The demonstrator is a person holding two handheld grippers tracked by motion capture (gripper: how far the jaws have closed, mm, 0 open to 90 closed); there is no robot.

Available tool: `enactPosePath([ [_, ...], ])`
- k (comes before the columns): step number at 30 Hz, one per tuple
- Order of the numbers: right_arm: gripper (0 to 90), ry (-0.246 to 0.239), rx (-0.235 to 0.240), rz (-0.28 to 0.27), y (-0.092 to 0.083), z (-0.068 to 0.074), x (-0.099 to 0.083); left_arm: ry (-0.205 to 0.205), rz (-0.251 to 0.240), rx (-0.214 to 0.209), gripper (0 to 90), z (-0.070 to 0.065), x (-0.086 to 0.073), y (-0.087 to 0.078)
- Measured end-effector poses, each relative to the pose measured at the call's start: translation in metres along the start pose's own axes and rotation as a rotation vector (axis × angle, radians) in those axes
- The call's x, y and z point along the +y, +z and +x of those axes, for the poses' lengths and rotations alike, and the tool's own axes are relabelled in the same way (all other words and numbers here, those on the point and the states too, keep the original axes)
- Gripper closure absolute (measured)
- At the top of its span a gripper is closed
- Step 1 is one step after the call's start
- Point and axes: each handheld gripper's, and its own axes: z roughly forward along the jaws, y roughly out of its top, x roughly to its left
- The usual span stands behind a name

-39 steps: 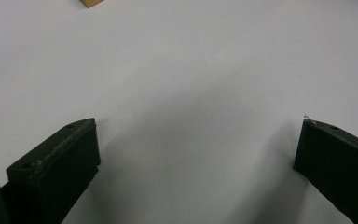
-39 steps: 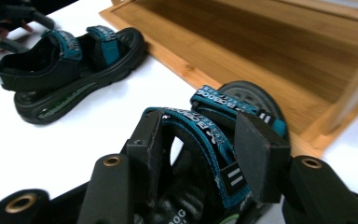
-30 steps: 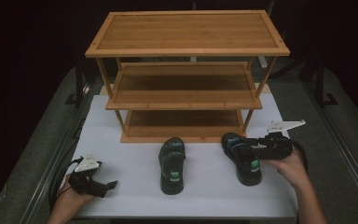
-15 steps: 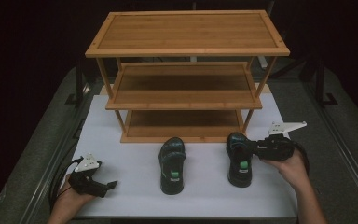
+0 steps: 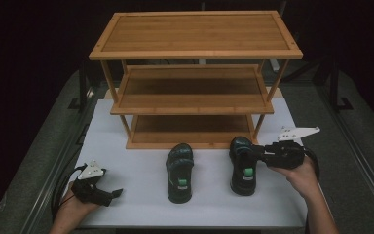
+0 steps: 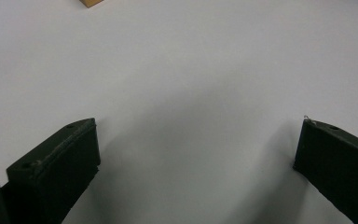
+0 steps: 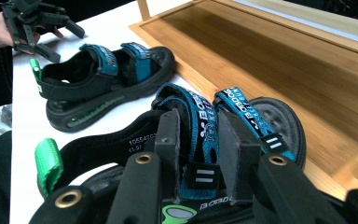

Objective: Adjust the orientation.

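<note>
Showing blue straps, the black sandal [image 7: 200,140] bears a green heel tab.

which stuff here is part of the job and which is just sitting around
In the job:
- right sandal, a blue strap clamped in the right gripper, whose jaws have just been closing
- left sandal, its pair, lying on the white table
- bamboo shoe rack, shelves bare

Just sitting around:
- left gripper, jaws open, nothing between them
- grey mat beside the table

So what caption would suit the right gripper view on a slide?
Right gripper clamps a blue strap of the near sandal, beside the bamboo rack.
</note>
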Motion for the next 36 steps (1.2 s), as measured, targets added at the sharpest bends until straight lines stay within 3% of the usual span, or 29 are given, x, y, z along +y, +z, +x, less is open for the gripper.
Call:
enactPosePath([
  [15,69.9,-0.051,0.061,0.047,0.048,0.033,0.024,-0.002,-0.002,0.000,0.0,0.000,0.000,0.000],
  [27,69.9,-0.068,0.089,0.063,0.083,0.044,0.035,-0.002,-0.002,0.000,0.0,0.000,0.000,0.000],
  [36,69.9,-0.071,0.090,0.078,0.094,0.049,0.032,-0.002,0.000,-0.001,0.0,0.000,0.000,0.000],
])
